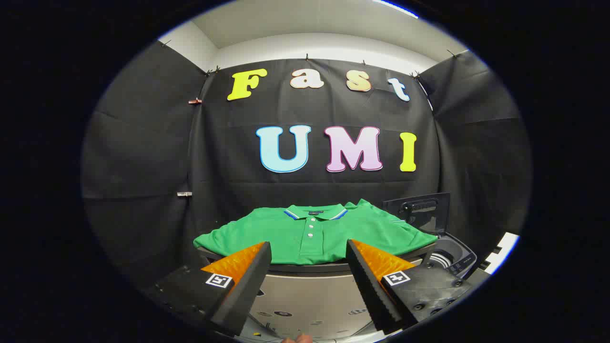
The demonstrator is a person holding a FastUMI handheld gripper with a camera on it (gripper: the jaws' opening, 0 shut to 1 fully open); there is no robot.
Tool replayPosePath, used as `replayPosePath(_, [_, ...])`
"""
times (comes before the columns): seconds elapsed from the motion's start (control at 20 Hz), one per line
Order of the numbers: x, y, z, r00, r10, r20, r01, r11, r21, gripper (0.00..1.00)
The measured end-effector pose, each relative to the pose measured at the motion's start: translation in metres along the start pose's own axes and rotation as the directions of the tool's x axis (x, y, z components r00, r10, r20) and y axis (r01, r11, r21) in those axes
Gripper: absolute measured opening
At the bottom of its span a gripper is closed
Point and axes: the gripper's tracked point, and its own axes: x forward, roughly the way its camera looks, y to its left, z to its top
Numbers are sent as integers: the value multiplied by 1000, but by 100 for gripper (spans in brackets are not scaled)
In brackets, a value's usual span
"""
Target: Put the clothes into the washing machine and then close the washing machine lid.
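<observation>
The fingers (248,281) of the gripper (309,267) stood wide apart, gripping nothing. Just beyond them a green polo shirt (314,233) lay spread flat on a grey table (310,290). Past the right finger sat the washing machine (450,257), its lid (421,212) raised upright.

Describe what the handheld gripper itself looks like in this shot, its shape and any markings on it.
The gripper has two wedge-shaped fingers that taper toward their tips, each with a ribbed, sawtooth inner face. Each finger sits on a dark block body with visible screws. A small square black-and-white tag is stuck on each side near the finger's base. No cables are visible.
</observation>
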Motion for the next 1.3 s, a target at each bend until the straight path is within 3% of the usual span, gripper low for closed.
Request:
replayPosePath(1.0, [14,-7,6,1000,-3,-14,3,1000,7,99])
replayPosePath(1.3, [51,-12,6,994,-24,-110,26,1000,15,98])
